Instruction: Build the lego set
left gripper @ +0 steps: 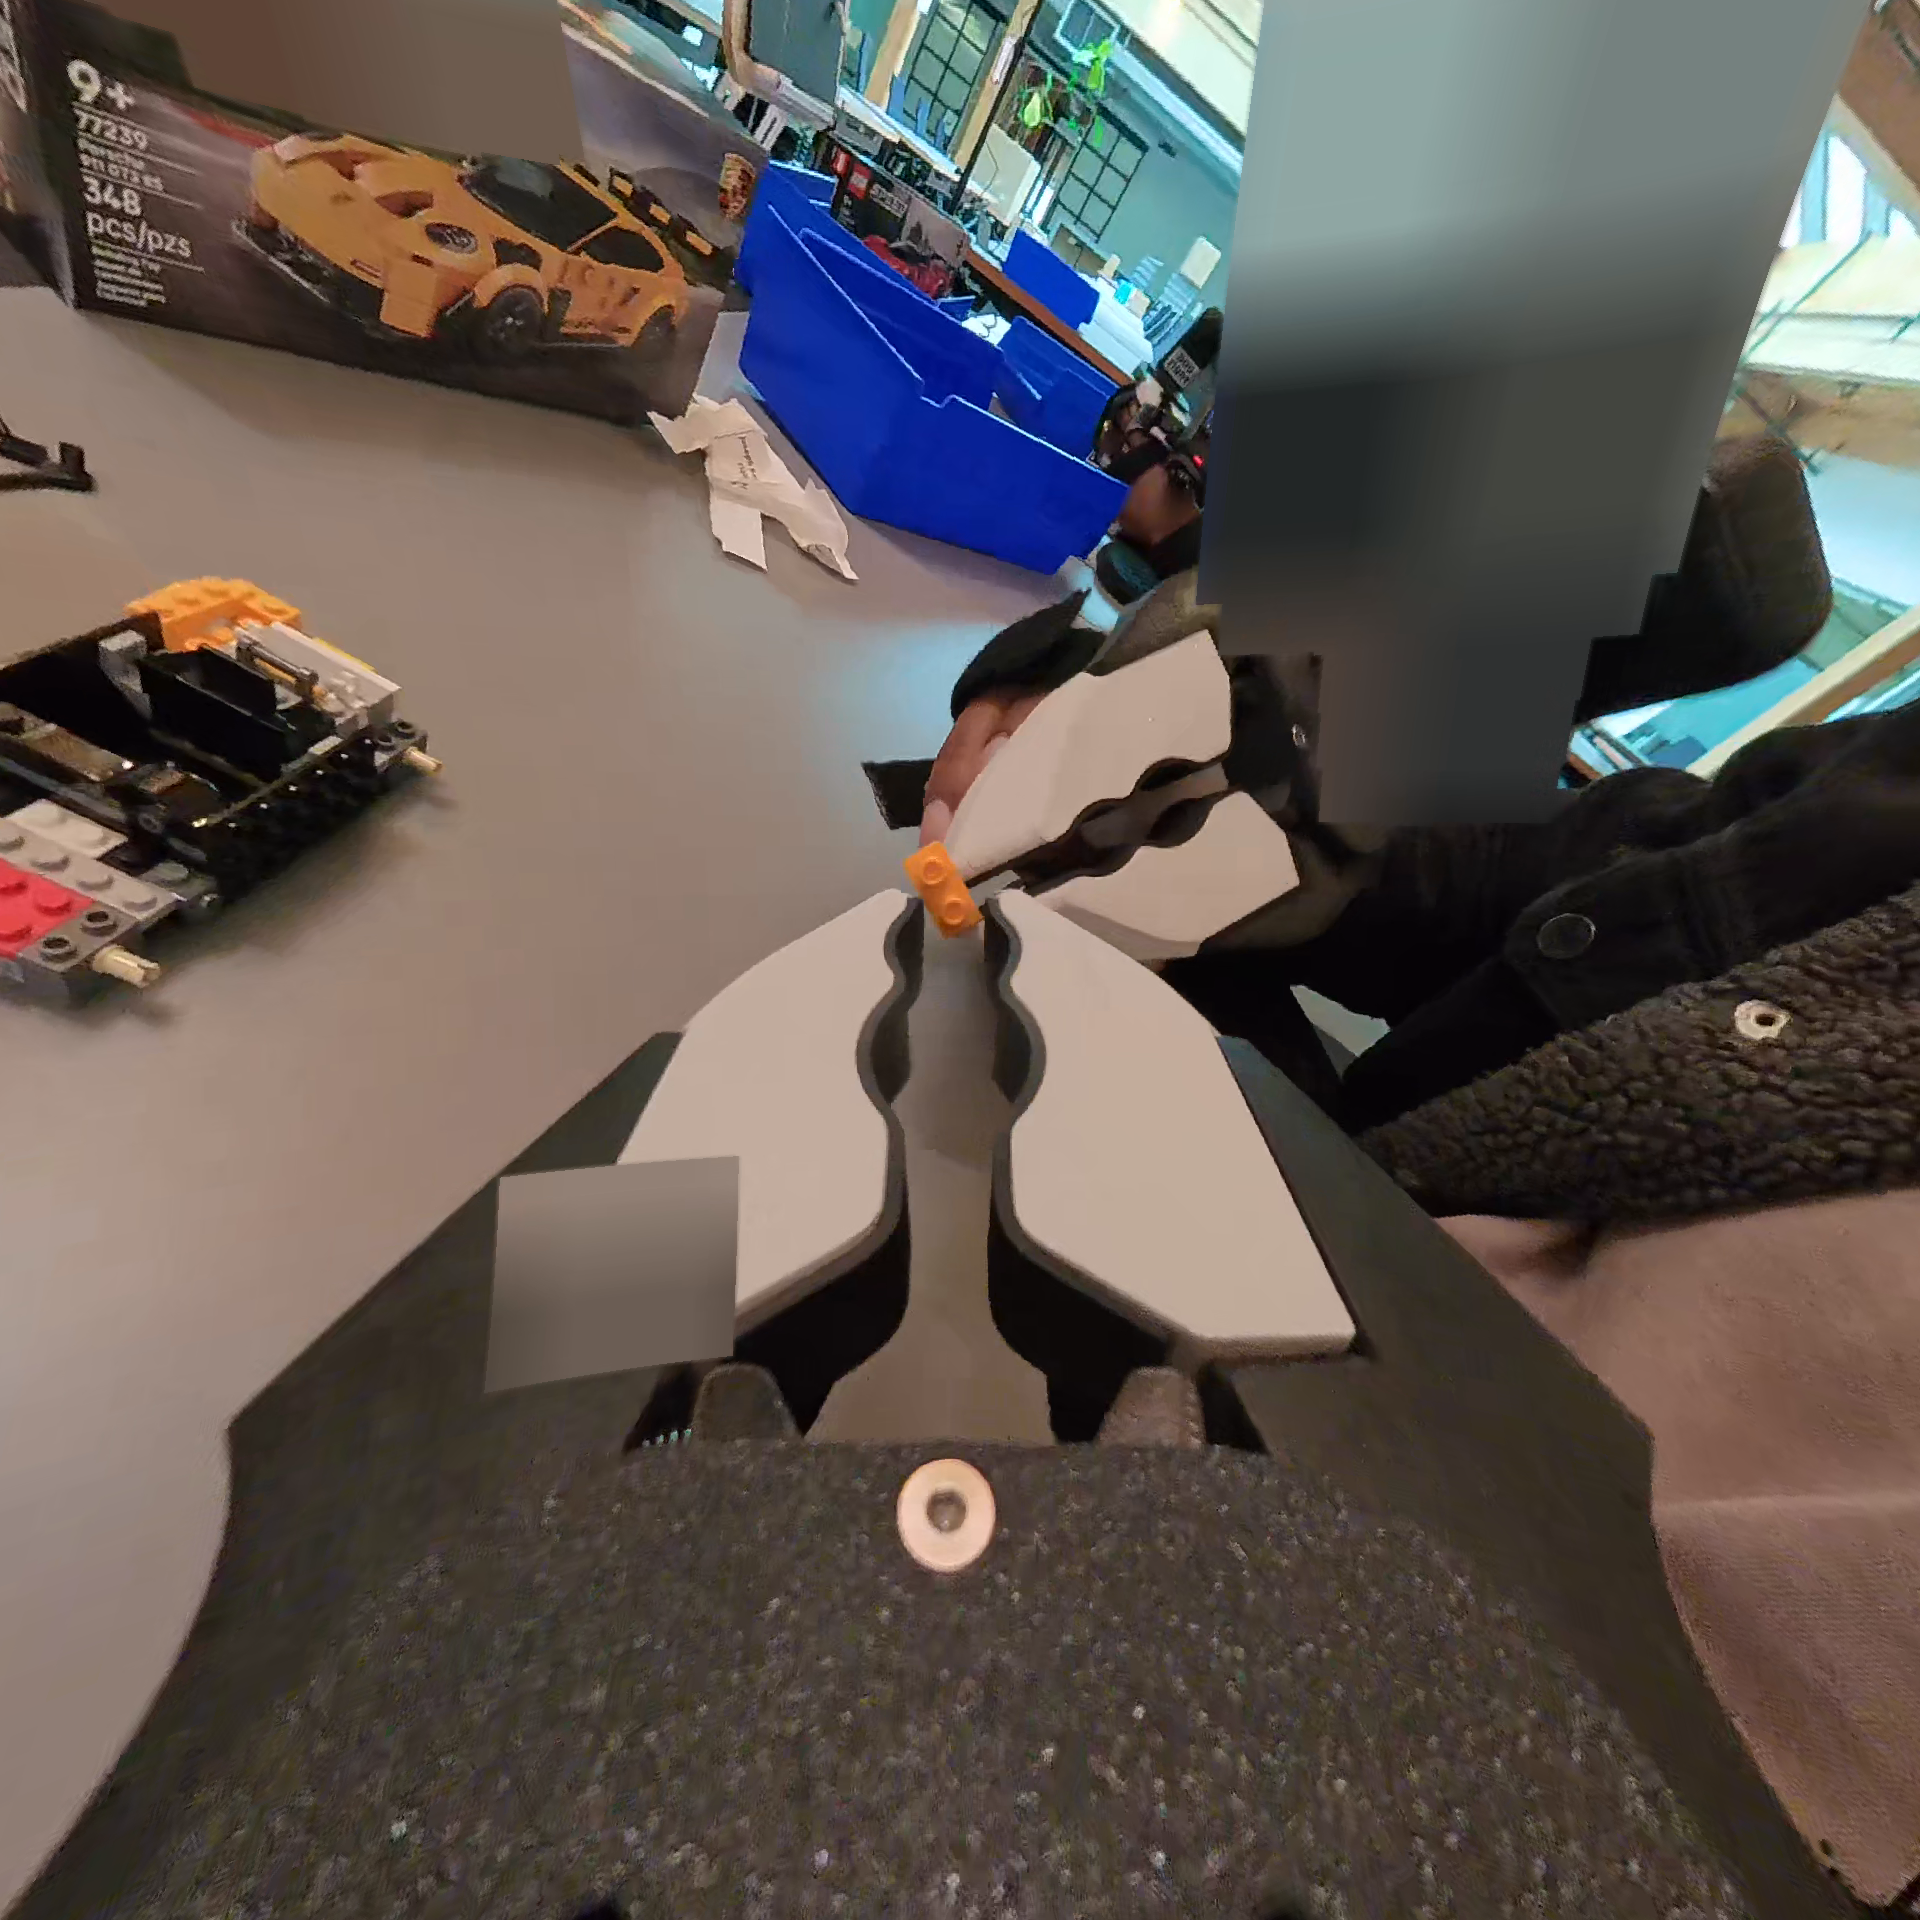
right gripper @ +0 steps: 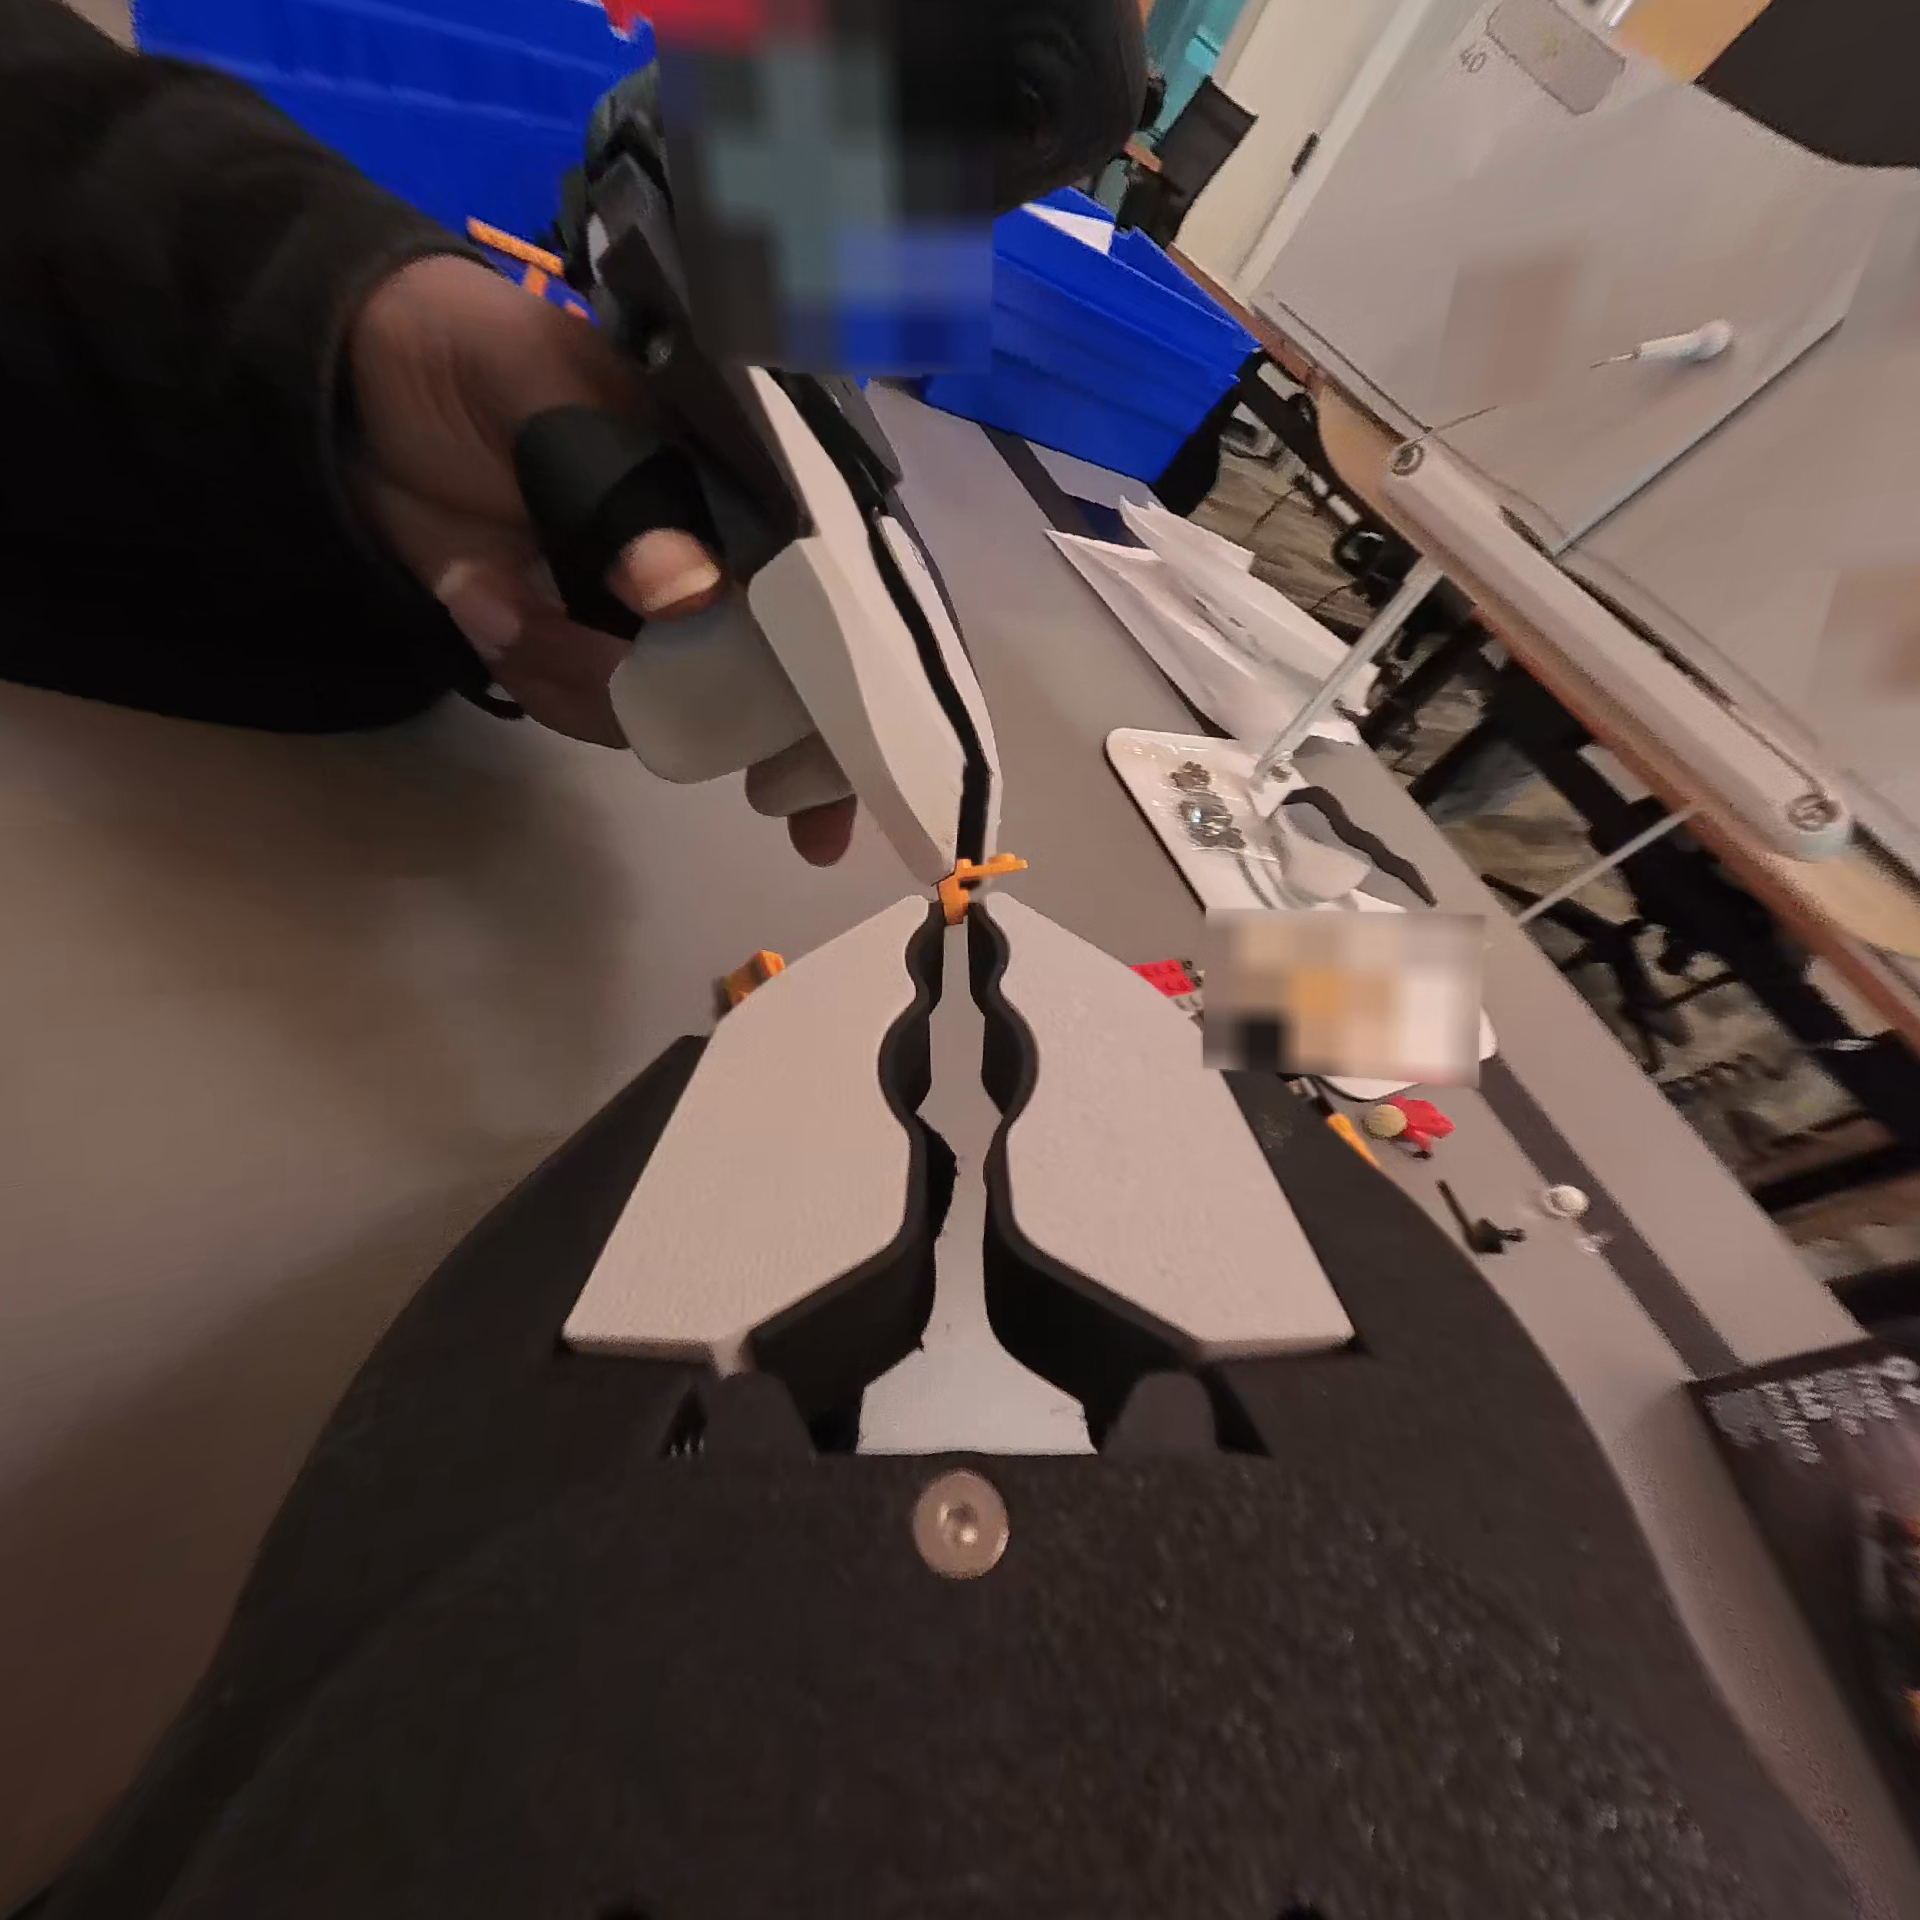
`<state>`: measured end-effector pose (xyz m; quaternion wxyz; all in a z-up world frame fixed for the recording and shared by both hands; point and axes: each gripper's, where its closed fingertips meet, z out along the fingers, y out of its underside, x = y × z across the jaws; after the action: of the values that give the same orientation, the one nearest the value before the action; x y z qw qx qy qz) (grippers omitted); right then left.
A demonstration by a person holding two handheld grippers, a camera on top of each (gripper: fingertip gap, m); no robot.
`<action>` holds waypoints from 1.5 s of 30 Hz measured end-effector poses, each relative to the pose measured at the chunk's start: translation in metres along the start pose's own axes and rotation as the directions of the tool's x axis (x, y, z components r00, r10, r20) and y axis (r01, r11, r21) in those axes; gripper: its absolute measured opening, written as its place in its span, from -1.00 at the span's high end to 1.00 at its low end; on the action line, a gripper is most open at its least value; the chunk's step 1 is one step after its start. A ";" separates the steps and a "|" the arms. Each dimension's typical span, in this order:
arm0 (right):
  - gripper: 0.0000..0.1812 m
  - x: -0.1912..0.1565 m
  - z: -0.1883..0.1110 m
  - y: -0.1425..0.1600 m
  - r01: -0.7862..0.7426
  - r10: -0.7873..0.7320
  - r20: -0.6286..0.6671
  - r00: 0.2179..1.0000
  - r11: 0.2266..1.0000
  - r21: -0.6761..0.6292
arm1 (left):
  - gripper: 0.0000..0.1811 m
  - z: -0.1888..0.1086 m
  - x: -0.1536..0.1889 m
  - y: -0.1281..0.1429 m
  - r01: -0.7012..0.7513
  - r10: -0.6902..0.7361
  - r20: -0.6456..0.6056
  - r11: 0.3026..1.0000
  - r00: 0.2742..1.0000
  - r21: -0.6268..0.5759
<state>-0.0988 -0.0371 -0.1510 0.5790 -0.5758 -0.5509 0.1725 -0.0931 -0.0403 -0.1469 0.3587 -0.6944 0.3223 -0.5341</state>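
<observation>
A small orange brick (left gripper: pixel 941 889) with two studs sits where both grippers' tips meet, above the grey table (left gripper: pixel 520 935). My left gripper (left gripper: pixel 948 916) is shut on its lower end. In the left wrist view my right gripper (left gripper: pixel 982 878) comes in from the upper right, shut, with its tips on the same brick. In the right wrist view my right gripper (right gripper: pixel 951 912) pinches the orange piece (right gripper: pixel 964 883), and the left gripper (right gripper: pixel 971 850) comes down from the upper left, shut on its top. A half-built black, grey and red car chassis (left gripper: pixel 156 779) lies at the left.
The set's box (left gripper: pixel 364 239), blue bins (left gripper: pixel 914 405) and crumpled paper (left gripper: pixel 764 488) stand at the back. Loose pieces lie near the right gripper: an orange one (right gripper: pixel 753 977), a red one (right gripper: pixel 1423 1122) and a black one (right gripper: pixel 1475 1221). A white tray (right gripper: pixel 1153 769) holds small parts. My two grippers' fingertips are within a few centimetres of each other.
</observation>
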 end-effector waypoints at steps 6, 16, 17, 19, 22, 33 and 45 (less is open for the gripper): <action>0.95 0.002 0.005 0.001 0.097 -0.099 -0.072 0.993 0.995 -0.034 | 0.90 -0.002 -0.005 0.000 0.045 -0.045 0.002 0.999 0.999 -0.002; 0.84 -0.016 -0.008 -0.009 -0.199 0.178 0.271 0.946 0.979 0.052 | 0.92 -0.010 0.018 0.012 -0.084 0.067 -0.212 0.994 0.975 -0.073; 0.82 -0.019 -0.010 -0.011 -0.225 0.196 0.317 0.928 0.973 0.058 | 0.92 -0.010 0.022 0.014 -0.091 0.069 -0.240 0.992 0.968 -0.082; 0.82 -0.027 -0.014 -0.014 -0.248 0.201 0.409 0.890 0.967 0.065 | 0.92 -0.012 0.029 0.019 -0.112 0.078 -0.296 0.988 0.952 -0.102; 0.83 -0.037 -0.019 -0.018 -0.255 0.192 0.516 0.835 0.965 0.054 | 0.92 -0.012 0.036 0.029 -0.164 0.108 -0.340 0.976 0.934 -0.142; 0.85 -0.061 -0.026 -0.015 -0.039 0.034 0.627 0.778 0.999 -0.006 | 0.92 -0.009 0.049 0.055 -0.265 0.148 -0.408 0.933 0.901 -0.245; 0.94 -0.014 -0.022 -0.021 -0.074 0.056 0.144 0.988 0.990 0.117 | 0.86 -0.010 0.025 0.018 -0.043 0.015 -0.302 0.995 0.953 -0.087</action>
<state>-0.0937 -0.0651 -0.1330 0.5668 -0.5434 -0.5597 0.2648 -0.0980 -0.0725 -0.1479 0.2807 -0.6160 0.4075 -0.6129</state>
